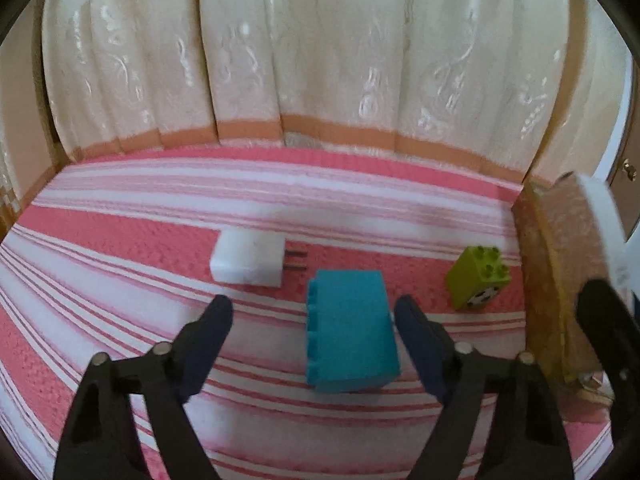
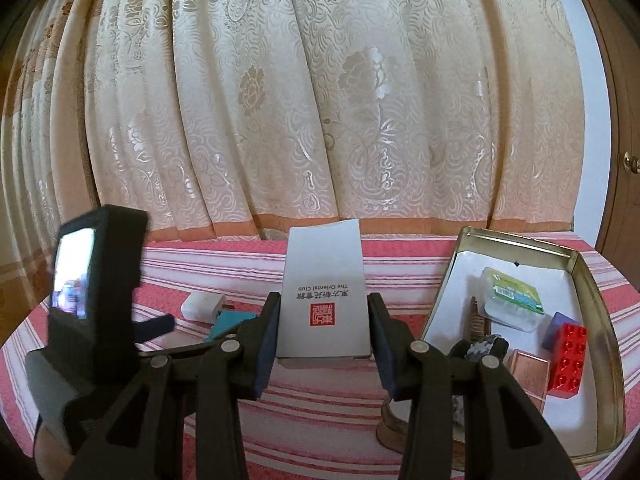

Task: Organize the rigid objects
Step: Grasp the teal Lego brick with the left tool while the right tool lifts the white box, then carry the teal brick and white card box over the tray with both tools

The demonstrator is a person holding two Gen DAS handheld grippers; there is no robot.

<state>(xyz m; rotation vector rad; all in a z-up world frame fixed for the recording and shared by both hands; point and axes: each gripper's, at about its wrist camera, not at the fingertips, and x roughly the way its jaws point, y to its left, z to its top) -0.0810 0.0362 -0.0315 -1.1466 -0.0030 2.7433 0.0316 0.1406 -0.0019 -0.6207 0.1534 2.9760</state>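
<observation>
In the left wrist view my left gripper (image 1: 314, 312) is open, its fingers on either side of a teal toy brick (image 1: 350, 330) that lies on the pink striped cloth (image 1: 120, 288). The right finger is close to the brick; the left finger stands apart. A white plug adapter (image 1: 248, 258) lies behind it and a green toy brick (image 1: 478, 278) to the right. In the right wrist view my right gripper (image 2: 324, 304) is shut on a white card box (image 2: 324, 292) with a red seal, held above the cloth. The teal brick (image 2: 230, 322) and adapter (image 2: 202, 304) show at left.
A gold tin tray (image 2: 600, 320) at right holds a red brick (image 2: 568, 360), a purple block, a copper-coloured square, a plastic packet and a dark lump. The left gripper's body (image 2: 92, 292) is at left. A cream curtain (image 2: 320, 100) hangs behind. The tray's side (image 1: 560, 264) is at right.
</observation>
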